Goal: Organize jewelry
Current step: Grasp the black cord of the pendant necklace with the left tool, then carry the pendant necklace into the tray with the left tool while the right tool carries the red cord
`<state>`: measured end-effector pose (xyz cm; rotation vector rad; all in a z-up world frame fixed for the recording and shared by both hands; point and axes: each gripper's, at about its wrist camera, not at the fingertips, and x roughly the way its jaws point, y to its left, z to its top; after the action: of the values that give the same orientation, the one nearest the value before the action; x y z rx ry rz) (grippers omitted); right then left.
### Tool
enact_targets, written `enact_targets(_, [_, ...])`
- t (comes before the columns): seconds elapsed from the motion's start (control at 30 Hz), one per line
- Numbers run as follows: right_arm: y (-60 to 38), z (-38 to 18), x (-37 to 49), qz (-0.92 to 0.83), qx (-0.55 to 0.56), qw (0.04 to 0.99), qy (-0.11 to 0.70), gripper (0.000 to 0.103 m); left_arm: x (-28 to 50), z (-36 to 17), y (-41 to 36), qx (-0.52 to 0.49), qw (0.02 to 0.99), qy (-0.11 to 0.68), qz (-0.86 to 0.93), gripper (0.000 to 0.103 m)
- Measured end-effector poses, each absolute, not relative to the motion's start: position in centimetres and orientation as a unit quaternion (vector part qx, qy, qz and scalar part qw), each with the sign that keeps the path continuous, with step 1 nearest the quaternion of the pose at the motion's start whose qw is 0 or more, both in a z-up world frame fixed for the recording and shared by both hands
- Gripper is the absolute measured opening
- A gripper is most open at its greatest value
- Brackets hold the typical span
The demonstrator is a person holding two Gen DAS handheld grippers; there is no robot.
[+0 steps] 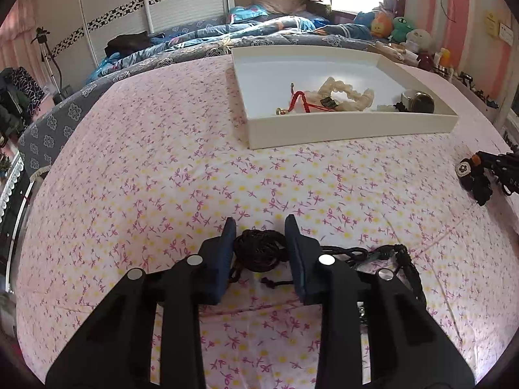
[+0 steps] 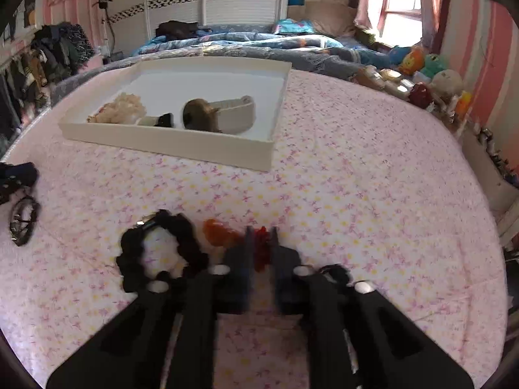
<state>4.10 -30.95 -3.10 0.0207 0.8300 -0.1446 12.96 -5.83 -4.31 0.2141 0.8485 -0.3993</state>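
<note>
The bedsheet [image 1: 162, 168] is thin printed cloth, matt and faintly creased. The tray [image 1: 350, 129] looks like smooth matt white card or plastic. A coiled black necklace [image 1: 259, 249] is braided cord, dull and rough. The left gripper [image 1: 261, 227] is matt black plastic with dark rubbery pads and shiny metal pins. An orange-red piece [image 2: 223, 235] looks glossy and translucent.

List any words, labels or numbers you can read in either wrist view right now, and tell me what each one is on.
None can be read.
Yellow note and white card on the striped wall: marks too small to read.
Dark tag on the jewelry in the white tray: too small to read.
Right gripper, at the edge of the left wrist view: pale marks, cut off and unreadable.
Right wrist view: blurred, no text legible.
</note>
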Motion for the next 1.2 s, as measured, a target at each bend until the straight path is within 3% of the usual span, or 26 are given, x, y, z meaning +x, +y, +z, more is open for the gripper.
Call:
enact_targets(0.27, [-31.6, -2.7, 3.9, -0.068, 0.023, 0.917, 0.393, 0.006, 13.3, -4.1, -4.6, 0.069, 0.889, 0.406, -0.198, 0.015])
enact_targets(0.33, [-31.8, -2.6, 3.6, -0.066, 0.033, 0.920, 0.386, 0.006, 13.2, -3.9, -4.5, 0.069, 0.891, 0.401, -0.199, 0.007])
enact_targets(1.2, [-30.9, 4.4, 2.5, -0.040, 0.057, 0.948, 0.309, 0.006, 13.5, 4.2, -2.2, 0.010, 0.915, 0.338, -0.219, 0.006])
